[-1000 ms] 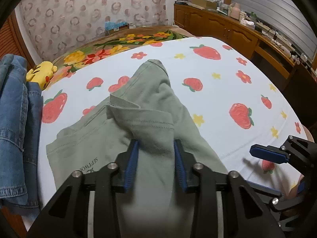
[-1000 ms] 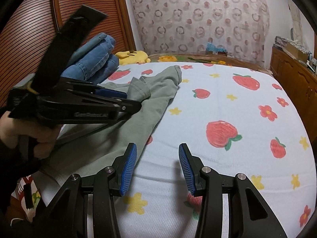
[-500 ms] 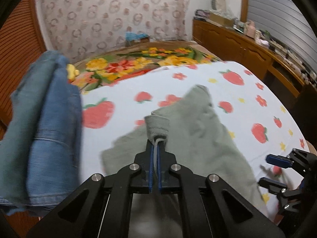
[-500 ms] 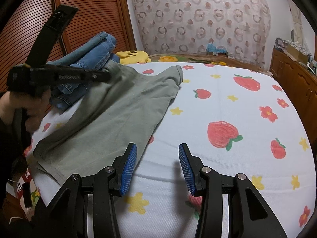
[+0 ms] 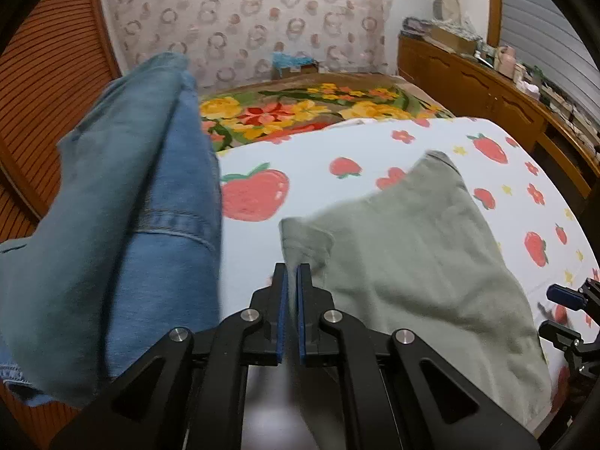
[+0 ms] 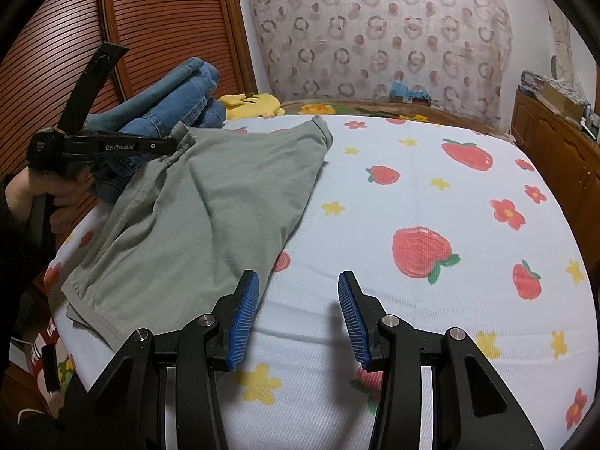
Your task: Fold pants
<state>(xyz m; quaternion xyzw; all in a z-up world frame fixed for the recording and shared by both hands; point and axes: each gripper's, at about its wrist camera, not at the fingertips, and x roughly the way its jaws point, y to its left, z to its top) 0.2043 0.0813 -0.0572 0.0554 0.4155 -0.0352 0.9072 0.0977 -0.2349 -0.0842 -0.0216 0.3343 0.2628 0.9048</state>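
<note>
Gripping tight with the left tongs (image 5: 292, 268), low in the middle of the left view, on one corner of the green pants (image 5: 412, 247). Holding that corner up off the bed (image 6: 431, 195), at the upper left of the right view, with the rest of the pants spread out toward the lower left. Waiting with the right tongs (image 6: 298, 275), low in the middle of the right view, blue pads apart and nothing between them (just beside the edge of the pants, and hard to tell if touching).

To do this step well:

- Pull the pinched corner slowly and softly, to get flat cloth with no bumps.
- Hold on tight, with no letting go before the corner is over the right spot.
- Stay clear of the blue jeans (image 5: 112, 225), big on the left side of the left view and very near the tongs, to avoid dragging them along.
- Probably best to pin down the near edge with the right tongs, to stop any sliding on the bed.
- Line up edge on edge before laying the corner down.
</note>
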